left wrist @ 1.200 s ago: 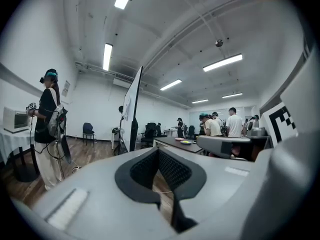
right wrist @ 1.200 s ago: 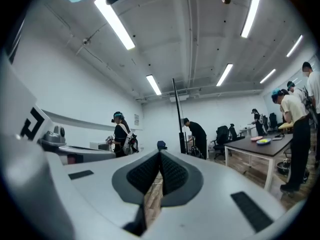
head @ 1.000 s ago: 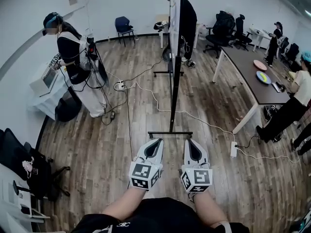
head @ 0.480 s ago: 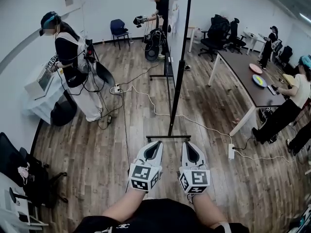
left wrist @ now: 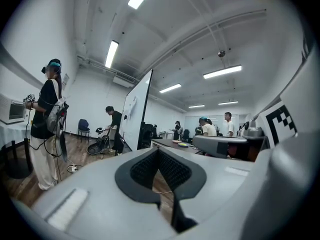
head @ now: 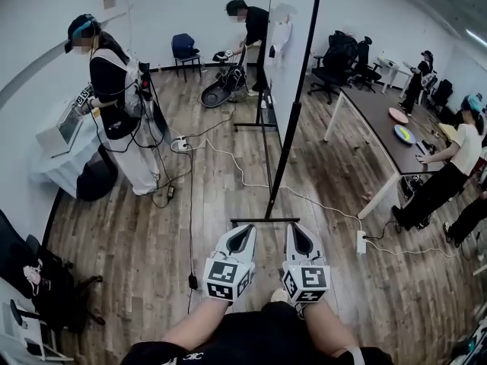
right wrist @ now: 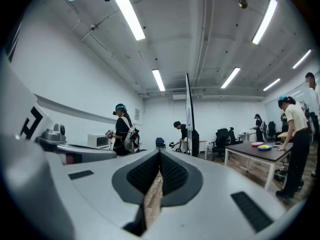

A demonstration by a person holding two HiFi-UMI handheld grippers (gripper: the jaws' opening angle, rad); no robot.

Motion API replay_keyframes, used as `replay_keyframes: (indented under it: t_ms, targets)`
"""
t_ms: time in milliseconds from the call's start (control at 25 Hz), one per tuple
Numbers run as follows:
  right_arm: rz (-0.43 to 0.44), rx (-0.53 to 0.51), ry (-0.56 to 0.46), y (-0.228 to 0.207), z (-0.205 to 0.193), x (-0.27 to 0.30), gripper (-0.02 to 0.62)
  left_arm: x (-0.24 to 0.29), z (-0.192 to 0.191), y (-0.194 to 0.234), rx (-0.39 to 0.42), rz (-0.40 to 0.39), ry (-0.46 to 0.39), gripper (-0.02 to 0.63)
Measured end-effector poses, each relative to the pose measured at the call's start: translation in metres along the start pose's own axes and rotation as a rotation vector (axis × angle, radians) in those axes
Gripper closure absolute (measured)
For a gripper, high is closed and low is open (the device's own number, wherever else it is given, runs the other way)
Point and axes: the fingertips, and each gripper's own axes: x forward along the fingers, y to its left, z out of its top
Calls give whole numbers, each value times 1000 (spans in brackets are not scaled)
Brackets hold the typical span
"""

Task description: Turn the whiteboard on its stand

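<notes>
While pointing level across the wood floor [head: 152, 234], pictured side by side low in the head view: left gripper [head: 244, 229] and right gripper [head: 297, 229], each with its marker cube toward the camera. Jaws of both closed, pad against pad, with nothing held between them; only floorboards showing through the slot behind the tips in each gripper view.

Straight ahead, clear of either gripper: whiteboard [head: 293, 44], upright on its black stand [head: 291, 120], turned almost edge-on to the head camera, white face toward the left of the frame. Near foot bar [head: 265, 220] of the stand lying just beyond the gripper tips, not touching them.

By the far end of the board, a person in black [head: 251, 25] bending over a dark object on the floor. At left, a second person [head: 114, 101] in a headset and cabled vest, standing well apart from the board. White cable [head: 228, 154] snaking over the boards past the stand toward a power strip [head: 363, 240]. At right, long dark table [head: 380, 112] bearing coloured plates [head: 403, 128], another person [head: 460, 154] leaning at its near end. Blue chair [head: 185, 44] against the back wall.
</notes>
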Motion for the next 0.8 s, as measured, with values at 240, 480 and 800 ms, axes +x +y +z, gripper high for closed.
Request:
replay_keyframes:
  t_ms: [240,480,800]
  targets:
    - [-11,9,-3,-4,-3,15,589,9,-1,13,6,-1,3,597]
    - [-21,23,-25,-25,-5,43,589,41,7,23,41,-9,-7,597]
    - [-15,63,-22,-68,-21,109,589,105,2,51,64,16,21,597]
